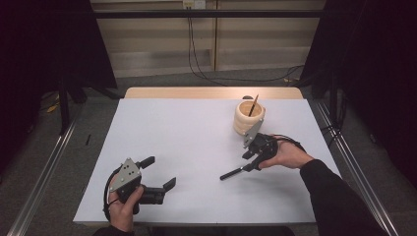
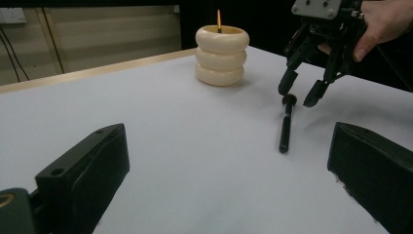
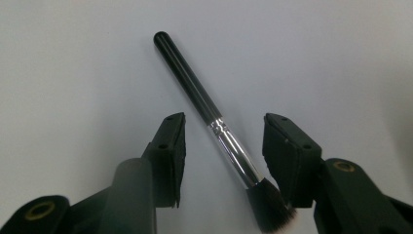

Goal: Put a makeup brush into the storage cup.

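A black makeup brush (image 1: 231, 173) with a silver ferrule lies flat on the white table (image 1: 172, 128). My right gripper (image 1: 248, 161) hangs over its bristle end, pointing down. In the right gripper view the jaws straddle the ferrule of the brush (image 3: 204, 100) with a gap on each side, so the right gripper (image 3: 224, 136) is open. The left gripper view shows that same gripper (image 2: 300, 95) just above the brush (image 2: 286, 126). My left gripper (image 1: 158, 172) rests near the front left, open and holding nothing.
A cream ribbed holder (image 1: 248, 117) stands at the back right of the table, a thin wooden stick (image 1: 253, 104) leaning inside it. The holder (image 2: 221, 56) stands just beyond the right gripper. Floor cables and dark curtains lie past the table's far edge.
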{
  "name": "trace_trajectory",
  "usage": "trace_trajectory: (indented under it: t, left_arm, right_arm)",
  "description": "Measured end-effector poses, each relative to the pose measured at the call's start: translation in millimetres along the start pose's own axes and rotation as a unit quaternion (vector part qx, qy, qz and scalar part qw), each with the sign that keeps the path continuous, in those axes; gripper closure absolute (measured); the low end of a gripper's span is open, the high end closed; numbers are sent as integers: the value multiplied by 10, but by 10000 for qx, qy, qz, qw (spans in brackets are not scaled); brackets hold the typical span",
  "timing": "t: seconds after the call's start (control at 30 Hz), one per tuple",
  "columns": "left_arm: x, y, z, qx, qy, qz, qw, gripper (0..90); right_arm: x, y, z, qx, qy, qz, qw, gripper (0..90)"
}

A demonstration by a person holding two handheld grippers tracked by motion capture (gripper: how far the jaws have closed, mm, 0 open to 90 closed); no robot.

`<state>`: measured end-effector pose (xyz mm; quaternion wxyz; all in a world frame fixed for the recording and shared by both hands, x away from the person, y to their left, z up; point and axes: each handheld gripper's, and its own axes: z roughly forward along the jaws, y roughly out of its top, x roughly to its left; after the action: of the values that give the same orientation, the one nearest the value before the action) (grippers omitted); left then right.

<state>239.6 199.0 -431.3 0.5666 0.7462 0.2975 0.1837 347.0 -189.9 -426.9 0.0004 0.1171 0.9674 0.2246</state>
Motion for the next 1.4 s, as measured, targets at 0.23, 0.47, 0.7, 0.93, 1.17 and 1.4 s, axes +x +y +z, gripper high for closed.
trace_trajectory:
  t: [0.23, 0.47, 0.7, 0.93, 1.17, 1.4]
  left_arm:
    - [6, -5, 3, 3, -27, 5, 10000, 15]
    - [9, -7, 3, -5, -21, -1, 10000, 15]
    - [14, -10, -12, 1, -19, -1, 10000, 15]
    - [14, -10, -10, 4, -16, 9, 10000, 15]
    - [5, -6, -7, 21, -26, 24, 10000, 15]
    - [12, -8, -9, 27, -7, 15, 10000, 15]
  right_arm:
    - [-60, 45, 94, 466, 64, -246, 9986, 580]
    - [-59, 43, 178, 642, -40, -320, 9974, 570]
    - [-59, 45, 222, 686, -20, -321, 9971, 626]
    - [-47, 38, 281, 777, 52, -465, 9959, 677]
    - [-26, 17, 278, 730, 79, -476, 9962, 732]
    - [-39, 19, 279, 744, 124, -388, 9964, 772]
